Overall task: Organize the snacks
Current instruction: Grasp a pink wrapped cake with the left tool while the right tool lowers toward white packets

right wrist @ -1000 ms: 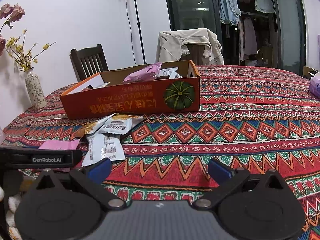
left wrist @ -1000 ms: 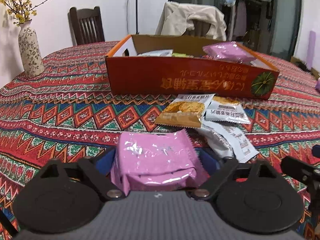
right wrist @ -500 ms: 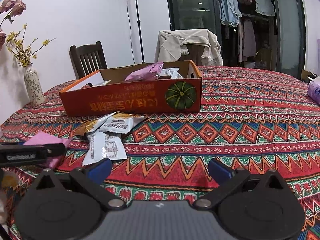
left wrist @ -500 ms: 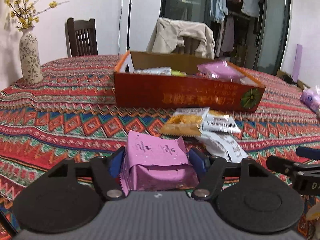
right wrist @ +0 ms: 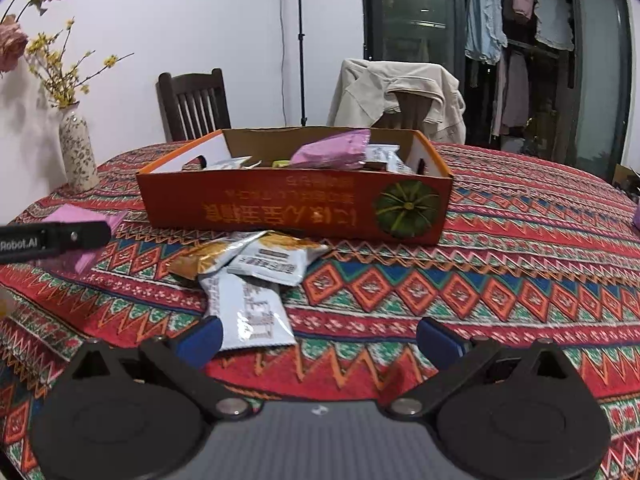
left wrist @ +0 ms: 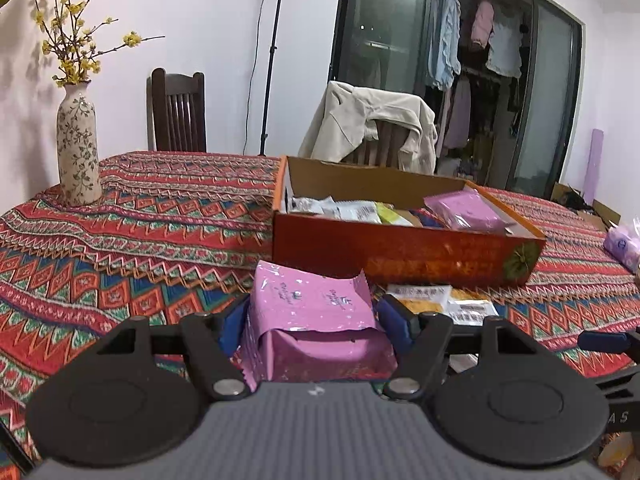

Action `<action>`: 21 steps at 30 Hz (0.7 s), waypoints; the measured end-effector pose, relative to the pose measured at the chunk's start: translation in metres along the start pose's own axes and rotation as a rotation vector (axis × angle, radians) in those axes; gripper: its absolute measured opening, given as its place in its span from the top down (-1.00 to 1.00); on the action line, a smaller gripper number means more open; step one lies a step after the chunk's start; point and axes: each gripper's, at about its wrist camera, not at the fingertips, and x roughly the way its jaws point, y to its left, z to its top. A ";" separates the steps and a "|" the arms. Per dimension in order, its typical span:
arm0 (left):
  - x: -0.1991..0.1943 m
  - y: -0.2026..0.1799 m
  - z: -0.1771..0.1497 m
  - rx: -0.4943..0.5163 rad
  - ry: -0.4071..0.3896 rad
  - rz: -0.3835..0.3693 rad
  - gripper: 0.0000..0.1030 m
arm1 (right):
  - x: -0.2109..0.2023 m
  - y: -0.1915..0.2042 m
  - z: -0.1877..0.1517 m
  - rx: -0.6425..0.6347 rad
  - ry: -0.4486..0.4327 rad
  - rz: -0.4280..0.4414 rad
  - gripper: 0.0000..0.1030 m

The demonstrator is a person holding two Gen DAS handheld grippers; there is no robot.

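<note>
Left tongs [left wrist: 314, 316] grip a packet; right tongs [right wrist: 318, 338] gape empty.

Two low tabletop views, shared orange box [left wrist: 404, 252]

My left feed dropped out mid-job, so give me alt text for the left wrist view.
The left gripper holds a shiny pink foil snack packet between its blue-padded jaws, above a table with a red patterned tablecloth. Beyond it sits an open orange cardboard box holding assorted packets, with more white and yellow packets loose in front of it.
</note>
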 end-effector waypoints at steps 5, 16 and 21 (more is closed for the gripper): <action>0.011 0.011 -0.002 -0.023 -0.010 -0.005 -0.36 | 0.016 0.015 0.010 -0.019 0.024 0.023 -1.00; 0.016 0.018 -0.008 -0.054 -0.009 -0.036 -0.36 | 0.049 0.040 0.026 -0.035 0.080 0.024 -1.00; 0.017 0.020 -0.009 -0.065 -0.007 -0.042 -0.36 | 0.064 0.047 0.027 -0.041 0.105 0.031 -1.00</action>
